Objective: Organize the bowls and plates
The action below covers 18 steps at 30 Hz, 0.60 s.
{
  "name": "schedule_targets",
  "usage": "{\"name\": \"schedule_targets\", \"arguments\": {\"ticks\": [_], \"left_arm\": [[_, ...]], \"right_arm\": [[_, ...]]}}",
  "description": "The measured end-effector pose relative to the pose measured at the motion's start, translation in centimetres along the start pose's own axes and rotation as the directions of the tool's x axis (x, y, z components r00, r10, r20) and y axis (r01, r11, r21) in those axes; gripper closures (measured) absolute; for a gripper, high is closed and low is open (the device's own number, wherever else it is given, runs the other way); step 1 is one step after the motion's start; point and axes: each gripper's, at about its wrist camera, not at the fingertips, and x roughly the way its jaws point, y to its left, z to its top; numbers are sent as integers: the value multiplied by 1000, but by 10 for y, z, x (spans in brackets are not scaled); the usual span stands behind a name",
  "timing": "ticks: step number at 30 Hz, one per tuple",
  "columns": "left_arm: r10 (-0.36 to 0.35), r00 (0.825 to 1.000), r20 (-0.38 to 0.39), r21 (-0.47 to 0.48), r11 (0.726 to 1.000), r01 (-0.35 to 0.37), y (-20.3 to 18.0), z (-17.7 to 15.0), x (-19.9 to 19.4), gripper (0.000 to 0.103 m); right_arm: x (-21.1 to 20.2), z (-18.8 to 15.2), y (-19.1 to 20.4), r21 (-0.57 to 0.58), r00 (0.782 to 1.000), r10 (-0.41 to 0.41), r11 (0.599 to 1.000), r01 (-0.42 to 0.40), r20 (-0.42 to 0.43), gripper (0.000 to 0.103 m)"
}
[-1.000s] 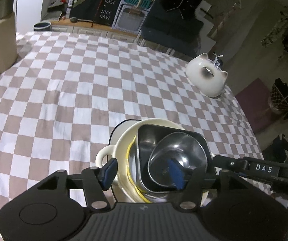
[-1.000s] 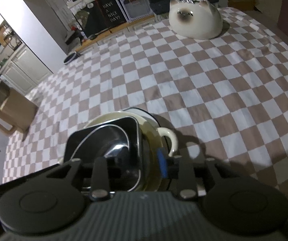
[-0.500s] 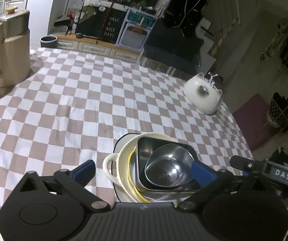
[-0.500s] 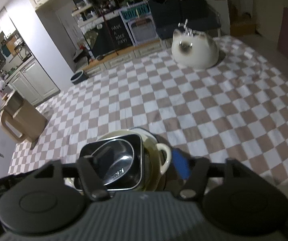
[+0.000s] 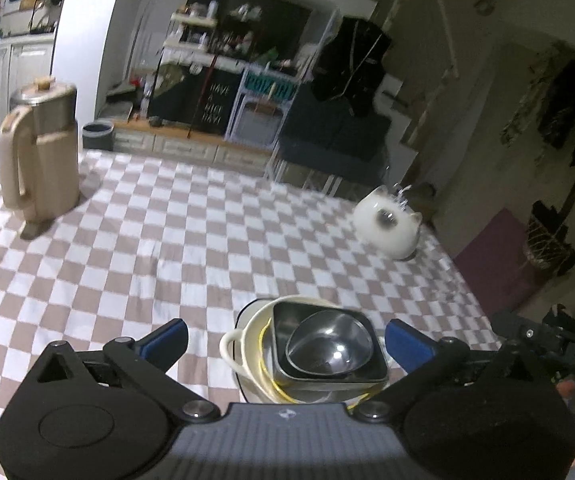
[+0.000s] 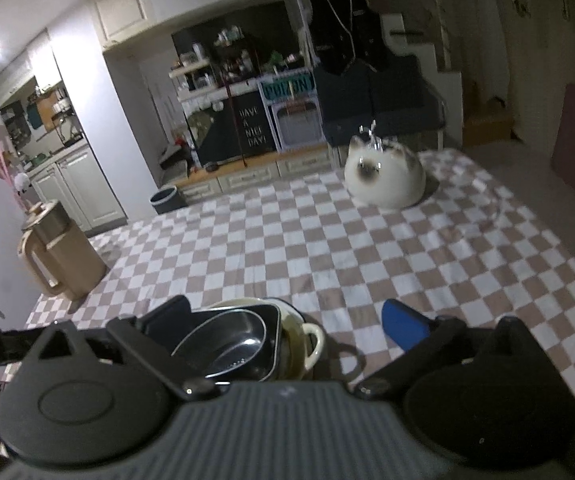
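Both grippers (image 5: pixel 287 340) (image 6: pixel 287 320) farther from nested bowls (image 5: pixel 319 352).

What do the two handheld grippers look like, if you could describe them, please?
Both match: the left gripper and right gripper have black linkage arms, blue finger pads, round black side discs and a ribbed grey body. The right gripper's arm carries white lettering "DAS".

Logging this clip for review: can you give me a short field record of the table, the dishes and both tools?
surface: checked tablecloth
stack: round steel bowl inside square steel dish, inside cream handled bowl
left tool: open, holding nothing
right tool: jaws opening, gripping nothing, stack below them
also on table: beige jug, cat-shaped pot
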Motion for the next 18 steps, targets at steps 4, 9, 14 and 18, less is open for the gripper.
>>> {"name": "schedule_targets", "arguments": {"ticks": [4,9,14,18], "left_arm": [[47,997,56,33,998,-48,-7,-5,-24,0],[83,990,110,68,994,-90,-12,-17,-46,0],[105,984,145,120,985,-123,-17,-33,-61,0],[100,980,170,174,976,-129,-24,-49,-70,0]], "right_arm": [[-20,-3,1,-36,997,-7,999,10,79,1],[-42,-9,2,-63,988,11,998,-1,152,1],[-57,-25,5,-92,982,23,996,-5,187,1],[-65,-40,6,-120,982,26,993,-3,188,1]]}}
